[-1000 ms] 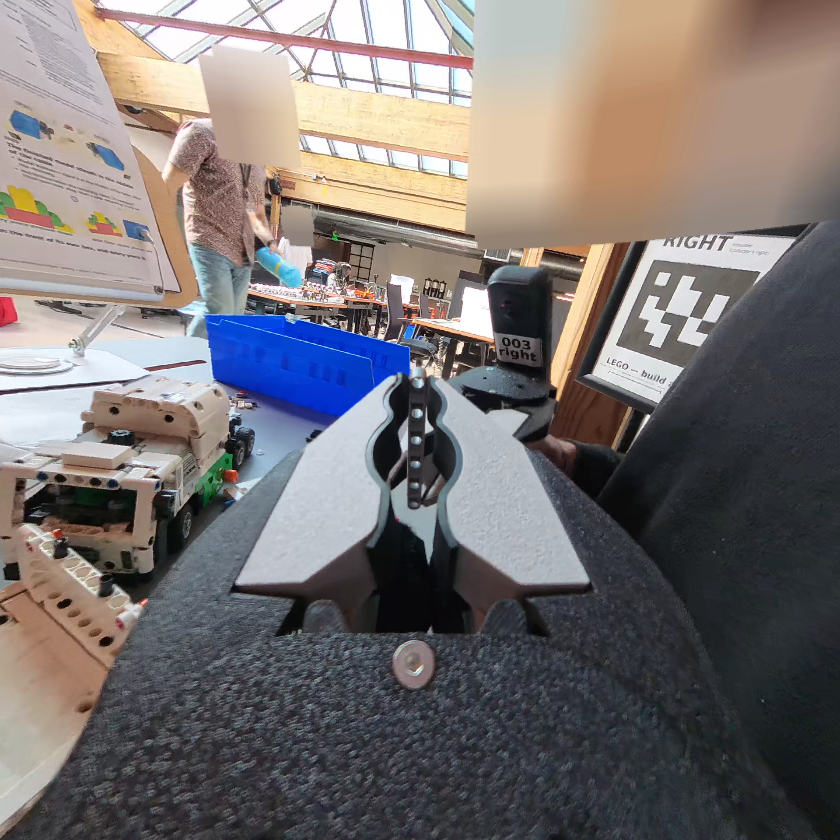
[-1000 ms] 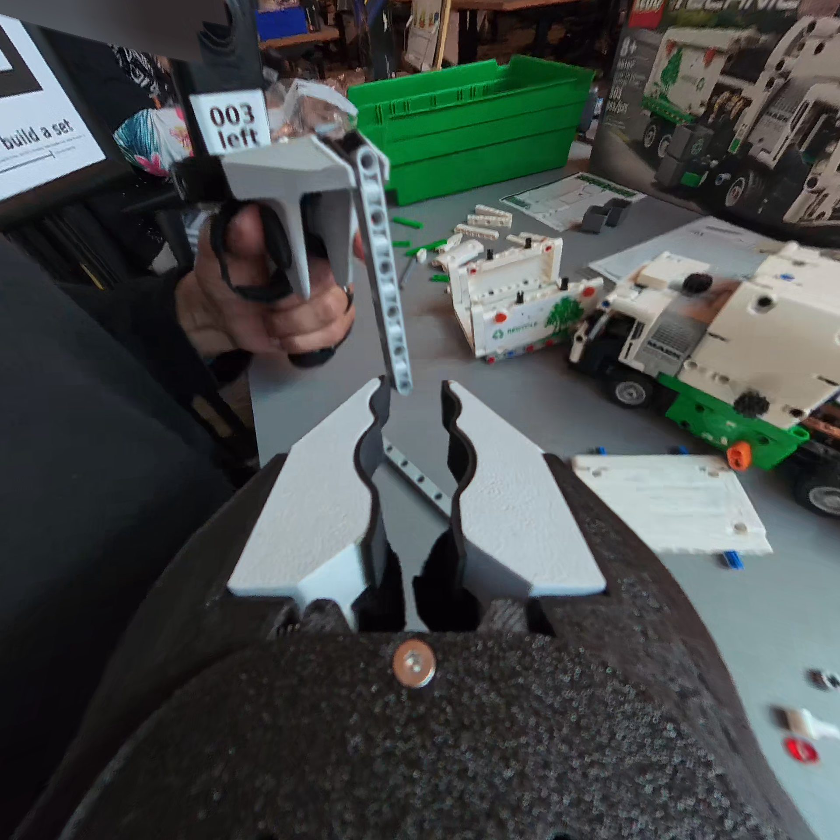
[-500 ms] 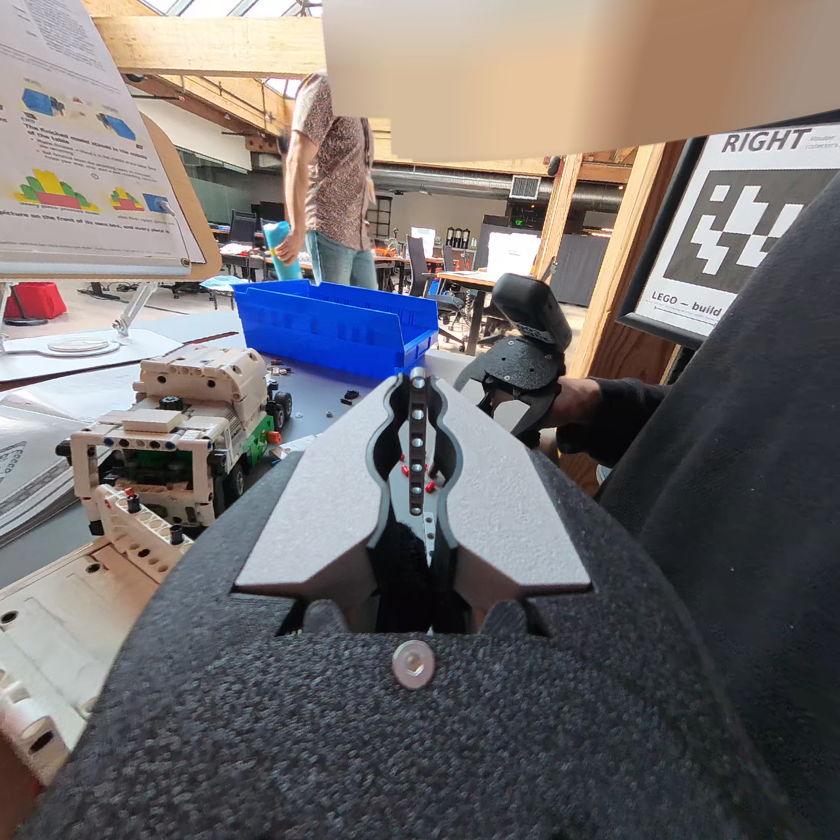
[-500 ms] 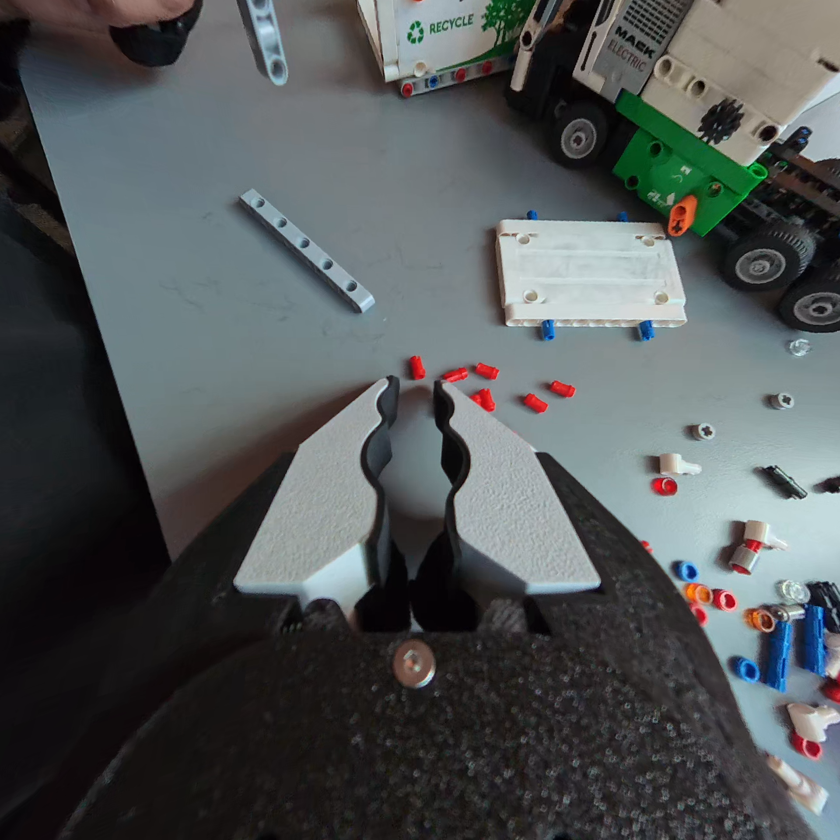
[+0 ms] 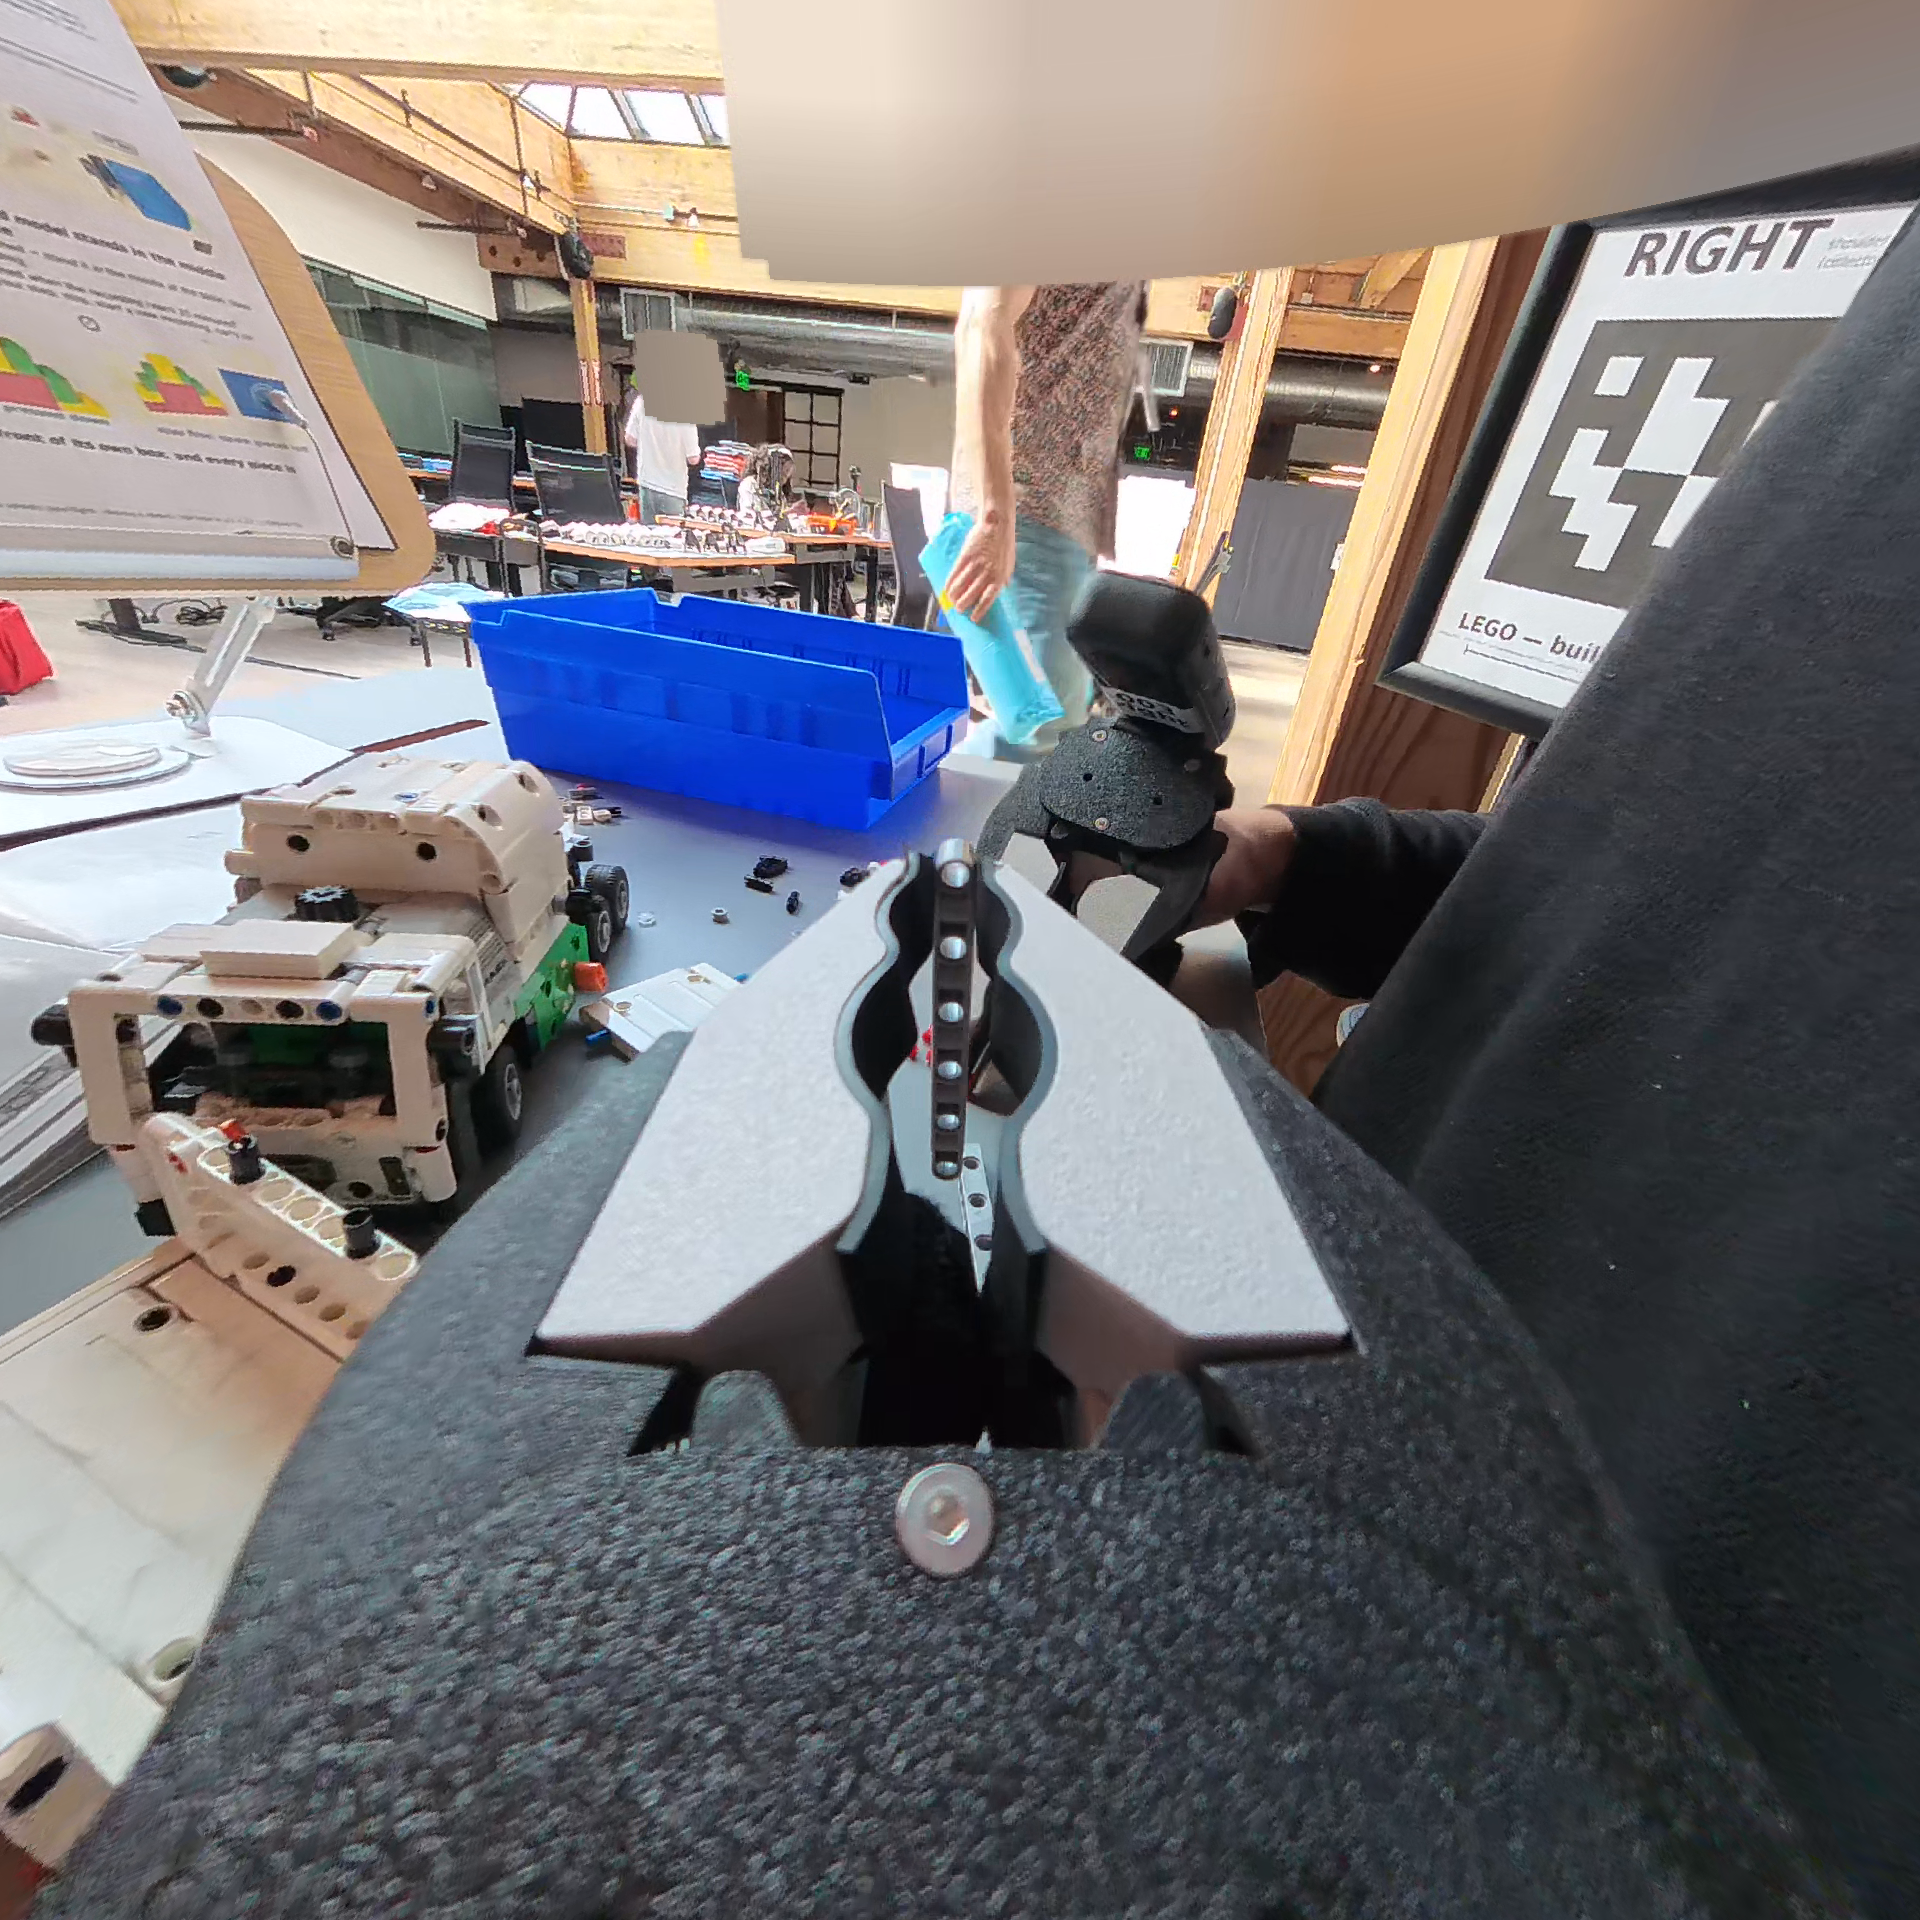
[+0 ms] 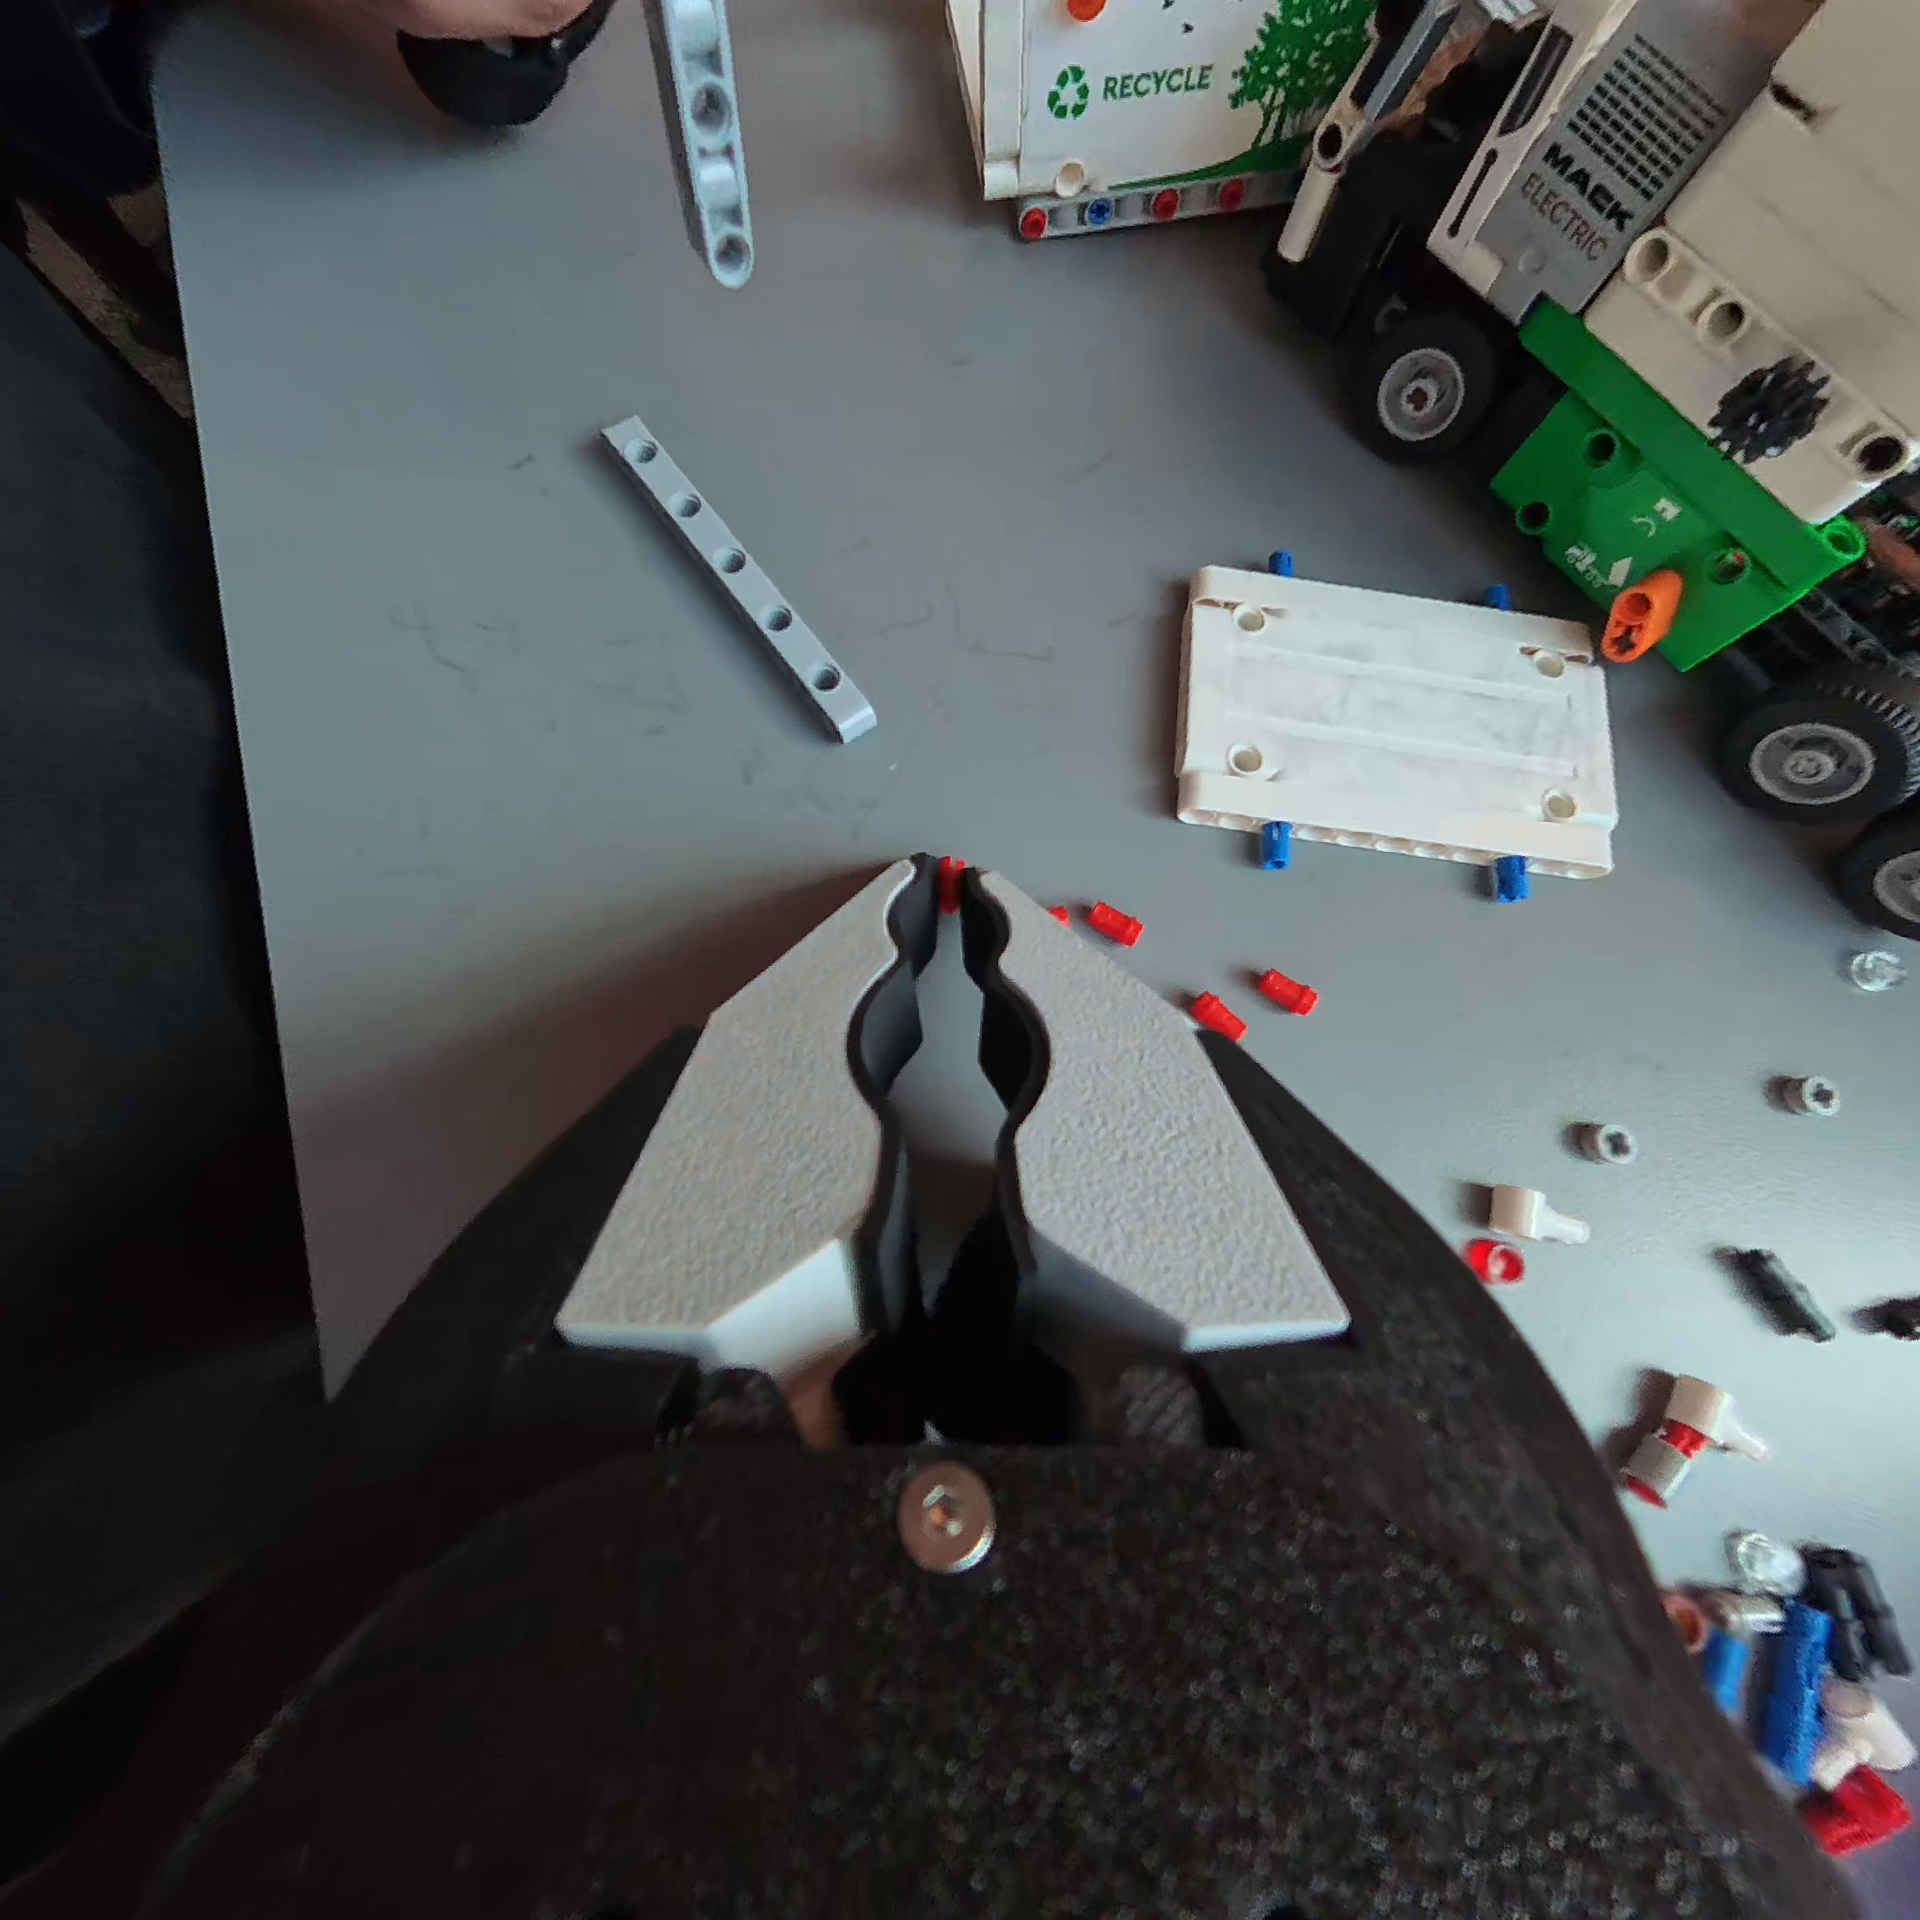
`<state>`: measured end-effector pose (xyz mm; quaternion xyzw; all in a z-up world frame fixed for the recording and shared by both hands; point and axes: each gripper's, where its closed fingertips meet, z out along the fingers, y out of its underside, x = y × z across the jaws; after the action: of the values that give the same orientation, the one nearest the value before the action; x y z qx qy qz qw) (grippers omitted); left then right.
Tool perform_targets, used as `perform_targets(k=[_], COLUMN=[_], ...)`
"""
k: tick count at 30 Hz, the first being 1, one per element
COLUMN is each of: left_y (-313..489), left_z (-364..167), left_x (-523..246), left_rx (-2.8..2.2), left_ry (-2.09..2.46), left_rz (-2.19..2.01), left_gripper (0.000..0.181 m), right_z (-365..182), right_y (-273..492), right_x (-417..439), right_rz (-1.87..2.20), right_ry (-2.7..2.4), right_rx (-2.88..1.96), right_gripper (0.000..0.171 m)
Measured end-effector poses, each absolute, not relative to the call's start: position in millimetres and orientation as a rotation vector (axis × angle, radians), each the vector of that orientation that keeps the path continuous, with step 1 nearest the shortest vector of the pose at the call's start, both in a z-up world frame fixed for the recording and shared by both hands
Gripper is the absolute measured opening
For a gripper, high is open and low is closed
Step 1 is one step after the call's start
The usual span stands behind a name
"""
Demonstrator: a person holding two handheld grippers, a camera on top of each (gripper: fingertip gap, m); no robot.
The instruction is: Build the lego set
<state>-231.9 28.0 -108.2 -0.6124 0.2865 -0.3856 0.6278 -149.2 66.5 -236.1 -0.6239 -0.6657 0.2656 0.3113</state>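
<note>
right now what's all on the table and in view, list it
grey beam: one, flat on table
grey beam held: one, upright in left claw
red pins: several loose, by right claw
white panel: one, blue pins at edges
truck model: white and green, far side
recycle box: white, table top edge
blue bin: one, behind truck
small parts: mixed, right edge
left claw: shut on beam
right claw: pinching a red pin

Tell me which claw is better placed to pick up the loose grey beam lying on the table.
Neither is free: the left claw is shut on a grey beam, the right claw on a red pin. Likely the right, nearer the loose grey beam.
</note>
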Motion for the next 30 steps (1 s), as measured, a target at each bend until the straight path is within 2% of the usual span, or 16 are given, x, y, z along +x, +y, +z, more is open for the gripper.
perform_targets(k=[8,15,30], left_y=[24,15,2], left_z=[-116,-120,-118], left_x=[-213,-204,-197], left_rx=[-1.381,-1.359,-1.355], left_ry=[0.785,0.86,0.935], left_rz=[-0.771,-0.739,-0.855], left_gripper=[0.005,0.005,0.005], right_z=[-119,-131,-119], right_y=[30,19,0], right_x=[-196,-206,-203], right_rz=[0.758,0.754,0.836], right_ry=[-1.759,-1.883,-1.951], right_rx=[-1.166,-1.157,-0.979], right_gripper=[0.003,0.003,0.003])
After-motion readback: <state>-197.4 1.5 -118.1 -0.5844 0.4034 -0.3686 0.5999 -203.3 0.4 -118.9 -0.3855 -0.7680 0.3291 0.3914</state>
